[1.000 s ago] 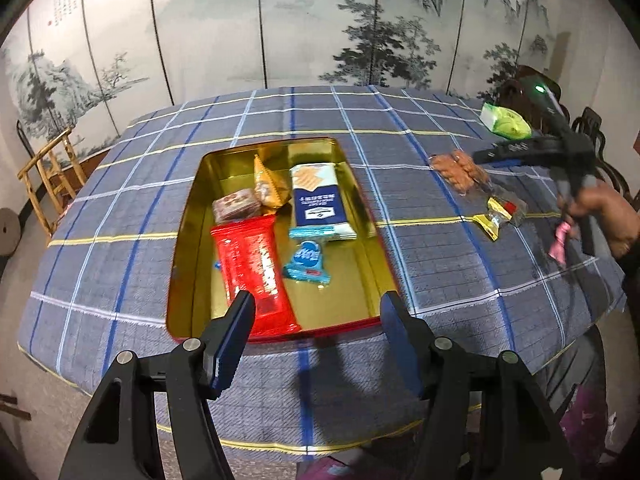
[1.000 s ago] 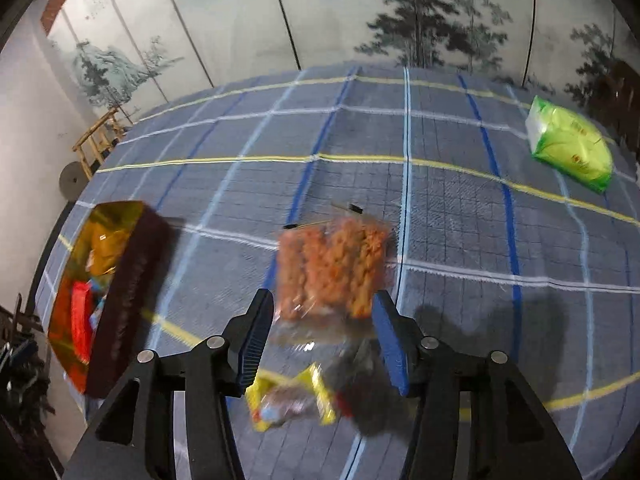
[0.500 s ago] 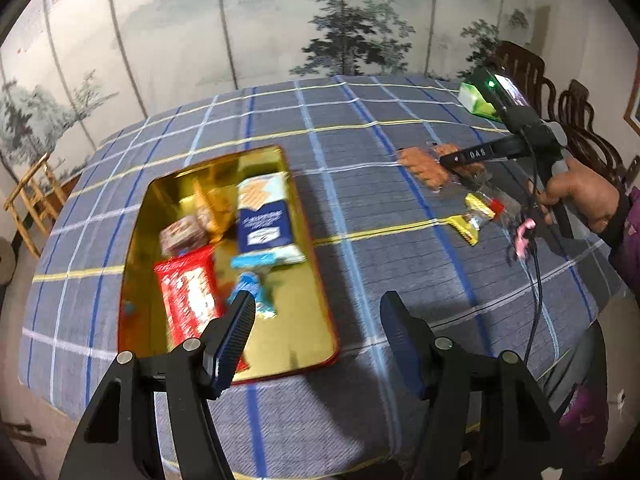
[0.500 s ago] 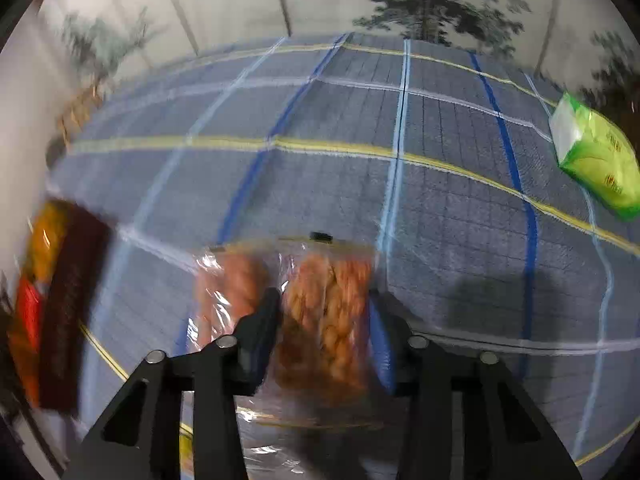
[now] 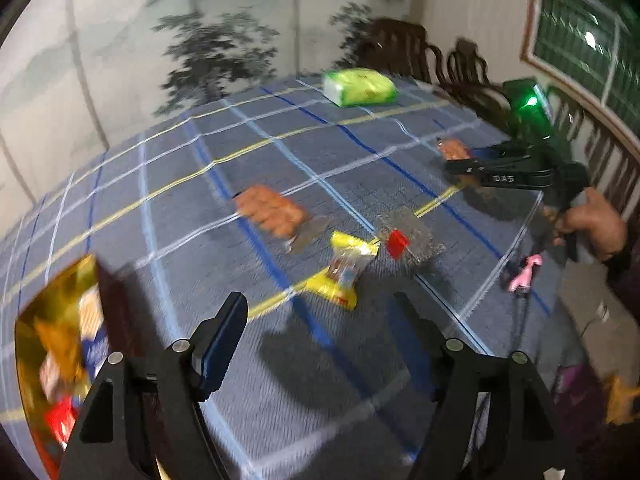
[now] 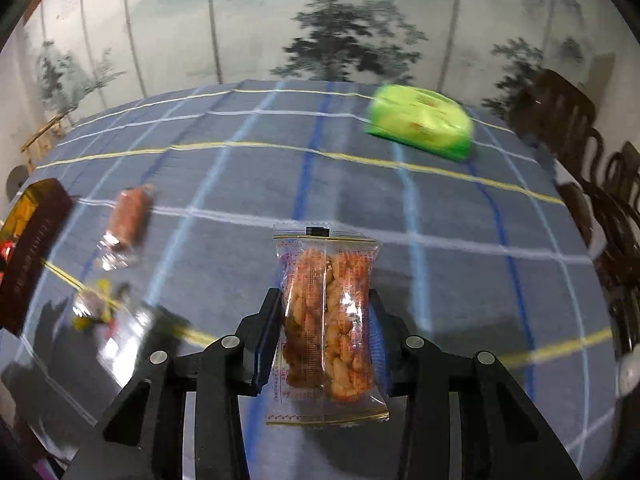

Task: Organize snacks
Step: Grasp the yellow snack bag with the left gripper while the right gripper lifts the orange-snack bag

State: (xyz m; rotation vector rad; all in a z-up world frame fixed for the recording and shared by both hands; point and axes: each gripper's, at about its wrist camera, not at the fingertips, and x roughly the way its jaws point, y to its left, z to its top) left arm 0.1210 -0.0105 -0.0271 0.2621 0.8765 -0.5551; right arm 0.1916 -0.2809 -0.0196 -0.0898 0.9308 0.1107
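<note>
My right gripper (image 6: 325,328) is shut on a clear packet of orange fried snacks (image 6: 326,280), which it holds lifted above the checked tablecloth. The left wrist view shows the same gripper (image 5: 460,160) at the right with that packet's orange end (image 5: 454,149) sticking out. My left gripper (image 5: 320,328) hangs over the cloth, its jaws opening with nothing between them. Ahead of it lie a yellow wrapped snack (image 5: 340,276), a small red and silver packet (image 5: 404,240) and a second orange snack packet (image 5: 272,210). The gold tray (image 5: 52,300) with several snacks sits at the lower left.
A green pack (image 6: 420,126) lies near the table's far edge. Dark wooden chairs (image 5: 404,52) stand behind the table on the right, and a painted screen backs it. A person's hand (image 5: 592,224) grips the right tool. The tray's dark rim (image 6: 28,248) shows at the left.
The right gripper closed on one orange snack packet and lifted it off the cloth. The left gripper swung right, away from the tray toward the loose snacks, and its jaws widened.
</note>
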